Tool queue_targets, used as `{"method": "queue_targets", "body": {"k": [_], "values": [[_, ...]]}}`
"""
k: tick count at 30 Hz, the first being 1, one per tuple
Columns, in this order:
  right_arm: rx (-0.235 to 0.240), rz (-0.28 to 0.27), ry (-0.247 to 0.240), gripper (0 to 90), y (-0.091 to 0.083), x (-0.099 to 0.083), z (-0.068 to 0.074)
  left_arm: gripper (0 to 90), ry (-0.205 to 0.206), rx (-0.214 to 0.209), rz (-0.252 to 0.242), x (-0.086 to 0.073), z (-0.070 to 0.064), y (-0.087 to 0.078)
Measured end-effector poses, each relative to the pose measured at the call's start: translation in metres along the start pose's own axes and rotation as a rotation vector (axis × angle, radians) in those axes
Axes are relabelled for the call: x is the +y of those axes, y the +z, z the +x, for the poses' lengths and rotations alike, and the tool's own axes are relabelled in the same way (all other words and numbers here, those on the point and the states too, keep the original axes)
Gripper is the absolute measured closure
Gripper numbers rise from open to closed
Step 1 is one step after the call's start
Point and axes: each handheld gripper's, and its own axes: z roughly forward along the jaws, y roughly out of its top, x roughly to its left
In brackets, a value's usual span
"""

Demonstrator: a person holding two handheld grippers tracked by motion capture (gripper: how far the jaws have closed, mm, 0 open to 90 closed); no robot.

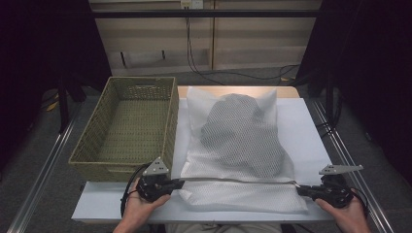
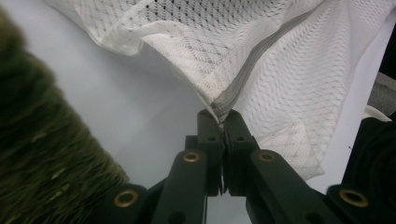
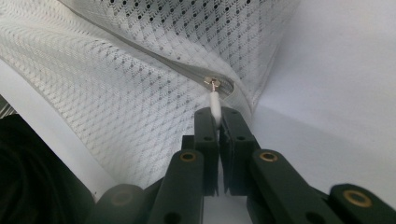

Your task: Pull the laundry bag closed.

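Note:
A white mesh laundry bag [image 1: 238,145] lies on the white table with a dark garment [image 1: 240,133] showing through it. Its grey zipper [image 1: 238,180] runs along the near edge, pulled taut between both grippers. My left gripper [image 1: 179,183] is shut on the zipper's left end [image 2: 223,106], where the bag's corner [image 2: 280,93] bunches up. My right gripper [image 1: 300,188] is shut on the white zipper pull [image 3: 215,103], just below the metal slider [image 3: 213,82]. A hand holds each gripper at the table's near edge.
An olive woven basket [image 1: 97,141], nothing in it, stands on the left beside the bag, its near corner close to my left gripper. The white table top [image 1: 306,131] shows bare to the right of the bag. Cables and wooden panels lie beyond the table.

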Motion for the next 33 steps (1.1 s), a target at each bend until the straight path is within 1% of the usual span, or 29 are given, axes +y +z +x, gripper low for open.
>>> {"method": "queue_targets", "body": {"k": [1,3,5,6,7,8,9,10,11,12,13,15,16,17,18,19,20,23,25,26,27,28,29,30,31,33], "values": [[-0.002,0.001,0.010,86.8,0.001,0.001,0.000,87.9,-0.001,-0.005,0.008,0.000,0.000,0.002],[-0.004,0.013,0.005,86.8,0.004,0.002,0.000,87.9,0.008,0.017,0.052,0.000,-0.001,0.008],[-0.010,0.029,0.001,86.8,0.007,0.003,0.001,87.9,-0.002,0.017,0.065,-0.001,0.002,0.012],[-0.018,0.033,-0.008,86.7,0.009,0.003,0.001,87.9,-0.001,0.025,0.081,-0.001,0.002,0.013],[-0.025,0.040,-0.014,86.8,0.010,0.004,0.002,87.9,-0.001,0.023,0.081,-0.001,0.002,0.014],[-0.029,0.042,-0.022,86.7,0.011,0.004,0.002,87.9,0.011,0.031,0.101,-0.001,0.002,0.015],[-0.036,0.047,-0.028,86.6,0.012,0.004,0.003,87.8,0.010,0.025,0.097,-0.002,0.002,0.017],[-0.040,0.049,-0.029,86.6,0.012,0.004,0.003,87.9,0.008,0.029,0.097,-0.002,0.001,0.017],[-0.046,0.051,-0.035,86.5,0.012,0.004,0.002,87.8,0.015,0.038,0.110,-0.002,0.001,0.018],[-0.050,0.051,-0.035,86.4,0.013,0.004,0.002,87.8,0.020,0.037,0.118,-0.002,0.000,0.019],[-0.052,0.061,-0.037,86.4,0.014,0.004,0.002,87.8,0.022,0.053,0.120,-0.002,-0.001,0.020],[-0.058,0.077,-0.047,86.5,0.017,0.005,0.002,87.6,0.031,0.054,0.128,-0.002,0.000,0.020],[-0.055,0.072,-0.051,86.5,0.018,0.006,0.002,87.4,0.036,0.069,0.131,-0.003,-0.001,0.020],[-0.063,0.078,-0.057,86.5,0.018,0.006,0.003,86.9,0.044,0.083,0.135,-0.003,-0.002,0.021],[-0.068,0.082,-0.054,86.4,0.017,0.006,0.003,86.2,0.049,0.082,0.137,-0.004,-0.002,0.021],[-0.064,0.077,-0.063,86.3,0.018,0.006,0.003,85.8,0.049,0.084,0.137,-0.004,-0.003,0.021],[-0.064,0.076,-0.060,86.1,0.018,0.005,0.003,84.8,0.055,0.091,0.142,-0.004,-0.003,0.021],[-0.062,0.072,-0.060,83.8,0.017,0.005,0.004,77.5,0.054,0.103,0.144,-0.004,-0.004,0.021],[-0.057,0.063,-0.055,78.8,0.016,0.005,0.005,72.1,0.050,0.089,0.139,-0.005,-0.003,0.020],[-0.062,0.059,-0.057,78.2,0.015,0.005,0.005,69.3,0.048,0.094,0.141,-0.006,-0.004,0.020],[-0.058,0.046,-0.051,76.3,0.014,0.005,0.005,65.7,0.043,0.086,0.137,-0.006,-0.004,0.019],[-0.053,0.035,-0.053,73.8,0.012,0.005,0.004,64.1,0.050,0.084,0.137,-0.005,-0.004,0.018],[-0.052,0.018,-0.057,71.8,0.012,0.005,0.003,62.1,0.043,0.081,0.120,-0.005,-0.005,0.016],[-0.044,0.017,-0.041,69.4,0.011,0.004,0.004,58.6,0.043,0.081,0.106,-0.005,-0.006,0.016],[-0.041,0.014,-0.047,67.4,0.010,0.004,0.003,56.7,0.041,0.071,0.100,-0.005,-0.006,0.014],[-0.039,0.002,-0.047,62.4,0.009,0.004,0.004,50.7,0.038,0.075,0.087,-0.005,-0.007,0.012]]}}
